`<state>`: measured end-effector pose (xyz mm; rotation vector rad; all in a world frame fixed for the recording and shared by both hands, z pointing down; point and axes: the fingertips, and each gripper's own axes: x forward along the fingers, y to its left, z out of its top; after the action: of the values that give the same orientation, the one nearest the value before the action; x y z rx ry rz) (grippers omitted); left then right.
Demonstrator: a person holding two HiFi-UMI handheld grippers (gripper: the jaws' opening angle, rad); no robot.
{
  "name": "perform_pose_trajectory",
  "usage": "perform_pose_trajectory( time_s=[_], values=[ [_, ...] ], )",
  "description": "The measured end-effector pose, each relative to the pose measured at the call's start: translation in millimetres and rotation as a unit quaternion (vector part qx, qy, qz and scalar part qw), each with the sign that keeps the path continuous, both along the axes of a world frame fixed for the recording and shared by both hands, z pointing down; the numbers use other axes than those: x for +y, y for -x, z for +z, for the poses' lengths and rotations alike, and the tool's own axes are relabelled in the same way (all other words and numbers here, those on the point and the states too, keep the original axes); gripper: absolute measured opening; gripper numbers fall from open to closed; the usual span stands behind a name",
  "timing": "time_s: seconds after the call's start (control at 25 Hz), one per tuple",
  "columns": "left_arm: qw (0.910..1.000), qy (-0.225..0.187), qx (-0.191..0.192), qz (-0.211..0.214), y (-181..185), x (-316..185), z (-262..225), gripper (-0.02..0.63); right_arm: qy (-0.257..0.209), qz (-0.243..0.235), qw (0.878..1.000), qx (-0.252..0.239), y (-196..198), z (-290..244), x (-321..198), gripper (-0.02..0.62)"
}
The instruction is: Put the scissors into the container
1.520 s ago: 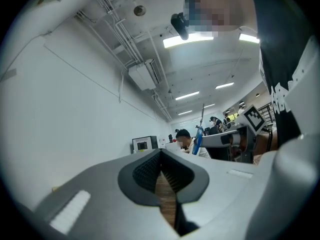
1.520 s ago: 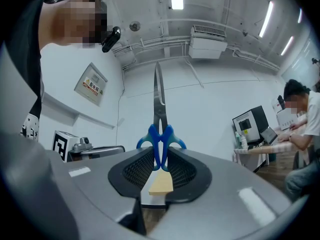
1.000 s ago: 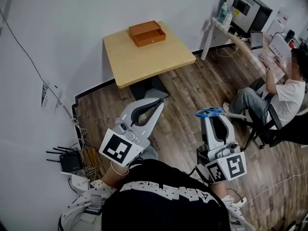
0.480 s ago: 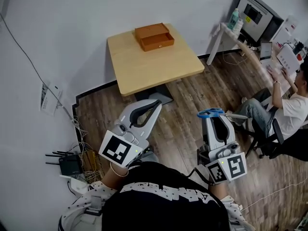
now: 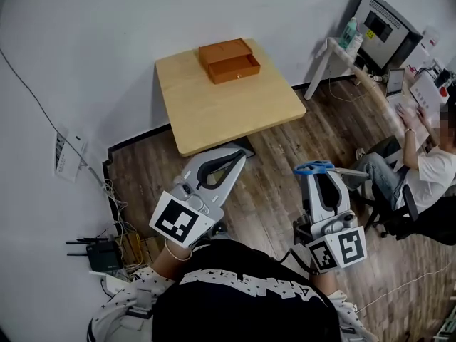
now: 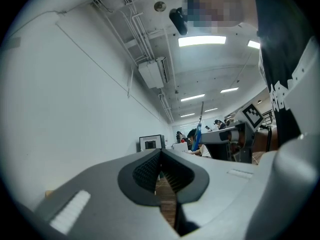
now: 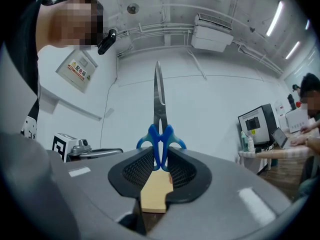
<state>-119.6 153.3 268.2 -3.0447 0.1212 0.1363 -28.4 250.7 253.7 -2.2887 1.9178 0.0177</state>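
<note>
The scissors (image 5: 313,167) are held off the floor (image 5: 274,191) by the right gripper (image 5: 318,174), in front of the person and short of the pale wooden desk (image 5: 228,112). In the right gripper view, the right gripper (image 7: 160,153) has its fingers (image 7: 187,170) closed on the blue handles of the scissors (image 7: 159,114), gripping them at the fingertips. The two blades lie shut against each other.

The scissors' long axis runs straight up that picture. The handles are low between the fingers and the tip points up toward the ceiling, so the axis stands across the line of the fingers rather than along it. In the head view the blue handles sit at the fingertips, and the thin grey blades run off toward the picture's right, where a person (image 5: 427,169) sits at another desk.

The orange-brown container (image 5: 229,60) rests on the far part of the desk, near the wall. It is well apart from the scissors, with the bare desk top between them.

The left gripper (image 5: 239,154) is held to the left of the right one, over the floor near the desk's front edge. In the left gripper view, the left gripper (image 6: 161,152) has its fingers brought together at the tips with nothing between them
</note>
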Motion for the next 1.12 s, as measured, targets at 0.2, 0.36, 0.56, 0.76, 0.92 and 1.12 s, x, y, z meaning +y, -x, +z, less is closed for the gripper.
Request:
perform_pose_trajectory(
  time_s=[0.2, 0.36, 0.56, 0.76, 0.92, 1.12],
  values=[
    [0.9998, -0.007, 0.001, 0.017, -5.9, -23.4, 1.7, 0.0, 0.004, 0.004, 1.0, 0.004, -3.9, -1.2, -29.7, 0.097],
    [0.9995, -0.009, -0.001, 0.03, -5.7, -45.6, 3.6, 0.0, 0.006, 0.005, 1.0, 0.007, -5.3, 0.2, -56.9, 0.097],
    [0.9998, -0.014, -0.002, 0.014, -3.2, -79.5, 5.0, 0.0, 0.012, 0.006, 1.0, 0.009, -9.2, 1.9, -84.2, 0.097],
    [0.9999, 0.002, -0.015, 0.002, -8.4, -100.5, 13.9, 0.0, 0.019, 0.005, 1.0, 0.003, -15.5, 3.6, -98.9, 0.097],
    [0.9997, 0.005, -0.023, -0.001, -13.4, -104.6, 21.7, 0.0, 0.018, 0.001, 1.0, 0.004, -25.1, 6.6, -107.5, 0.097],
    [0.9993, 0.0, -0.023, -0.03, -30.8, -116.8, 21.8, 0.0, 0.015, -0.023, 1.0, 0.005, -49.9, 8.7, -121.9, 0.097]
  ],
)
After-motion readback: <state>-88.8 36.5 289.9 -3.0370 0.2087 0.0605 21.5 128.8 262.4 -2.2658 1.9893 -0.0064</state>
